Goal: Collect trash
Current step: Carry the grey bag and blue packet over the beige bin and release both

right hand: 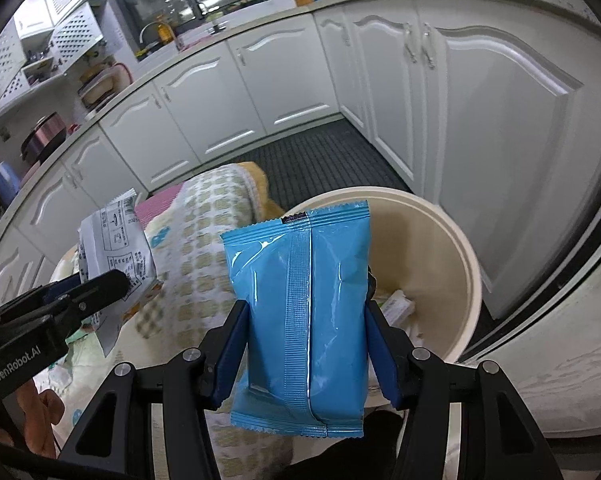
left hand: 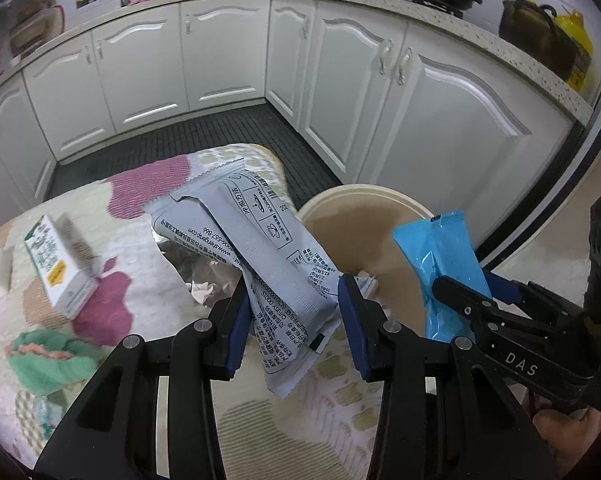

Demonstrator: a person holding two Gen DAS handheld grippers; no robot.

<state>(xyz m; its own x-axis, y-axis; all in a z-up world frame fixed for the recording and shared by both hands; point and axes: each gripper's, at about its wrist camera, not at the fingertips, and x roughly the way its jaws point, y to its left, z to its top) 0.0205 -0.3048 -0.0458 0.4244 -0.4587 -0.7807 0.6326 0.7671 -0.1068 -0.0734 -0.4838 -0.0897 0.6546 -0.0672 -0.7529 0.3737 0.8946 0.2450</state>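
Both hands loaded: left gripper [left hand: 292,320] fingers clamp grey printed wrappers [left hand: 256,248], right gripper [right hand: 306,344] fingers pinch the blue packet [right hand: 300,300] above the cream bin [right hand: 460,248]. Carrying step; next, clear the rim and let go.

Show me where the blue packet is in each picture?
Left wrist view: the blue packet is at the right, clamped in the right gripper.
Right wrist view: the blue packet fills the centre, between the jaws.
Shared landmark: the cream bin just behind it in both.
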